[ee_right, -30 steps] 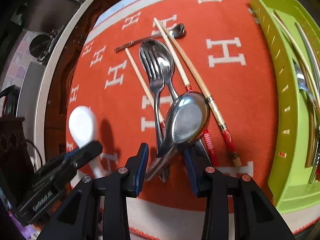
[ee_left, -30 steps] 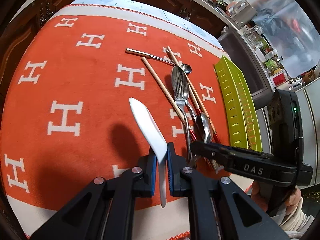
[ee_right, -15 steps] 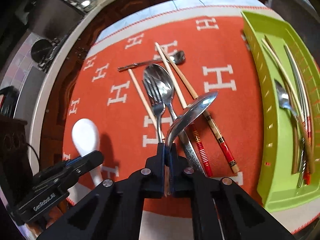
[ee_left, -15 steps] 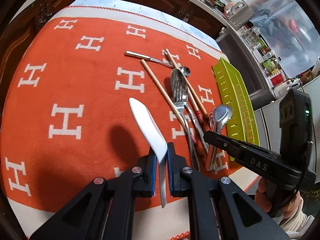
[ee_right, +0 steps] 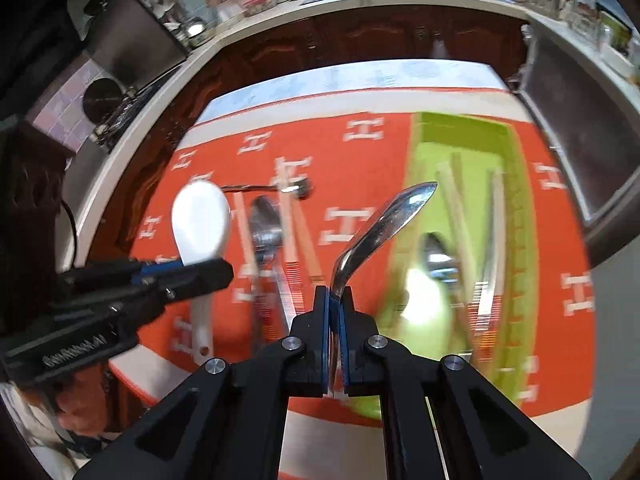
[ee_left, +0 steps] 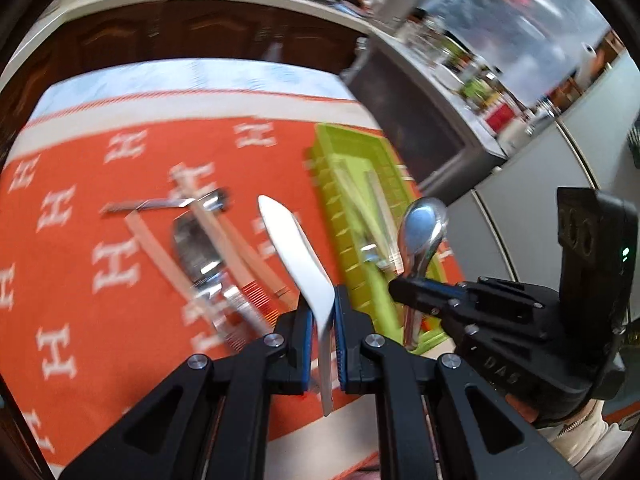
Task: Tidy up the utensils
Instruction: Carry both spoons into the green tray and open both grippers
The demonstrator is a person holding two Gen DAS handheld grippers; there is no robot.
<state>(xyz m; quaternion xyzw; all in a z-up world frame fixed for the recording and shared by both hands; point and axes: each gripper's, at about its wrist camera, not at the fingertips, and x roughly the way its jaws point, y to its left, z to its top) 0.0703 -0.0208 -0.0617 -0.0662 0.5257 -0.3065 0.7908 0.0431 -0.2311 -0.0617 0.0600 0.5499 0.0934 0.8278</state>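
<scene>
The left gripper point(ee_left: 322, 328) is clenching a white spoon point(ee_left: 298, 252) by its handle, holding it edge-on above the orange mat point(ee_left: 80, 272) that is covering the table. In the right wrist view the same white spoon point(ee_right: 201, 222) is showing its bowl above the mat's left part.

Near the middle of the mat point(ee_right: 360, 168), a small pile of loose cutlery is lying blurred: a metal fork point(ee_left: 200, 256), several chopsticks point(ee_left: 236, 252) and a small dark-handled spoon point(ee_left: 168, 204) crossing their far ends.

The right gripper point(ee_right: 336, 328) is gripping a metal spoon point(ee_right: 384, 220) by its handle, bowl tilting up and to the right, and holding it just at the left wall of the green tray point(ee_right: 516, 208). That tray is sitting along the mat's right edge and is already holding a spoon point(ee_right: 440, 260) and a few long utensils, too blurred to name.
</scene>
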